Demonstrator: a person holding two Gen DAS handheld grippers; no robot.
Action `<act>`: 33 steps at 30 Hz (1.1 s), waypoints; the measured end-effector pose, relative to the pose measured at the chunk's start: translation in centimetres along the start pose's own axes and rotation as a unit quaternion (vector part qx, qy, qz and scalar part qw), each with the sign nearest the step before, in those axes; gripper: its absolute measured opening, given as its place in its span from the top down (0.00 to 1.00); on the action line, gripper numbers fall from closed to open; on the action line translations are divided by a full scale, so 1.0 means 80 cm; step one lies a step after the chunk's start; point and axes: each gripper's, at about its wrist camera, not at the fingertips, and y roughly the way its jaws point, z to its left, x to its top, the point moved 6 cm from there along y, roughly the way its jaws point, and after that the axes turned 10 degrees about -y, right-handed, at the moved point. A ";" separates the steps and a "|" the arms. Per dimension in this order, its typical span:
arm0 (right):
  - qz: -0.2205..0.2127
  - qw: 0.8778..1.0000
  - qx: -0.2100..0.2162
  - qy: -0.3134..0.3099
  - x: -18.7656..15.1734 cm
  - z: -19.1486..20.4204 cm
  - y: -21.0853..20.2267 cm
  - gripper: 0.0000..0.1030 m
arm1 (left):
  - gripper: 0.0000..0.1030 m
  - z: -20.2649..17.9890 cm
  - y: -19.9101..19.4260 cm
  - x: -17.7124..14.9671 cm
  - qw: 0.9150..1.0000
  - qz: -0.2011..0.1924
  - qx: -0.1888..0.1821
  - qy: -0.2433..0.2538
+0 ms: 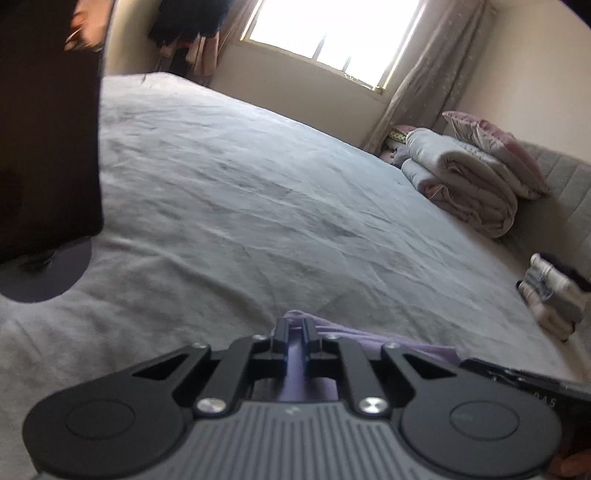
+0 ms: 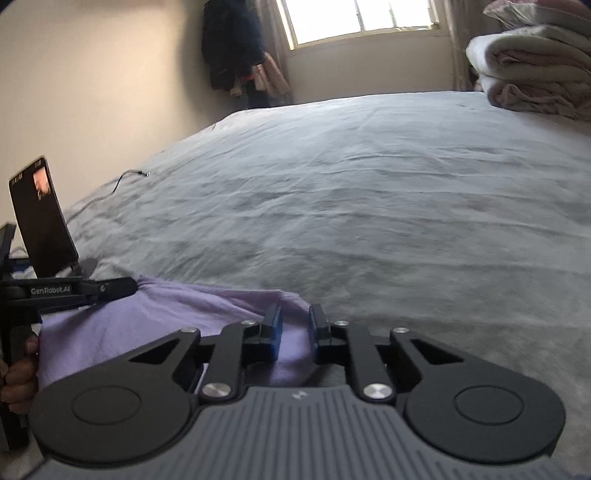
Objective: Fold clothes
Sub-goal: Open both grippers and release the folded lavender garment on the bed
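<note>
Both grips are being set on the lilac garment (image 2: 155,317), lying on the bed's (image 2: 369,206) near edge. The left hand-held gripper (image 1: 294,325) pinches its cloth; the right hand-held gripper (image 2: 295,314) straddles a fold (pads not quite meeting). Next, probably, lift together.

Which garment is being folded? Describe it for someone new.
Start at the grey bed under the window. At its near edge lies a lilac cloth, between both grippers. It is the only purple item; the folded quilts are white and pink.

Lilac garment (image 2: 155,314) on plain grey bedsheet (image 2: 369,192); black grippers w/ grey ribbed bodies; pink-and-white folded quilts (image 1: 469,181); beige walls (image 2: 92,81); dark phone (image 2: 42,218).
</note>
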 end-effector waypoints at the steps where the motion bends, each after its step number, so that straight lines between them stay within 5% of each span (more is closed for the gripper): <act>1: -0.002 1.000 0.001 0.002 0.001 0.001 -0.007 0.83 | 0.87 0.000 -0.004 0.001 1.000 -0.004 0.008 0.006; 6: -0.017 0.999 0.026 -0.014 0.002 0.032 -0.043 0.73 | 0.86 0.002 -0.037 0.005 0.999 -0.021 -0.008 0.026; 12: -0.010 0.997 0.039 -0.068 -0.014 0.085 -0.061 0.73 | 0.82 -0.010 -0.077 -0.015 0.989 -0.030 -0.093 0.108; 18: 0.005 0.993 0.014 -0.117 -0.039 0.112 -0.073 0.75 | 0.81 0.015 -0.074 -0.033 0.989 0.011 -0.086 0.118; 20: 0.009 0.993 0.010 -0.121 -0.050 0.113 -0.083 0.74 | 0.70 0.027 -0.071 -0.032 0.991 0.022 -0.081 0.105; 33: 0.011 0.998 0.046 -0.050 -0.100 0.082 -0.136 0.66 | 0.53 0.045 -0.083 -0.035 0.983 0.092 -0.089 0.134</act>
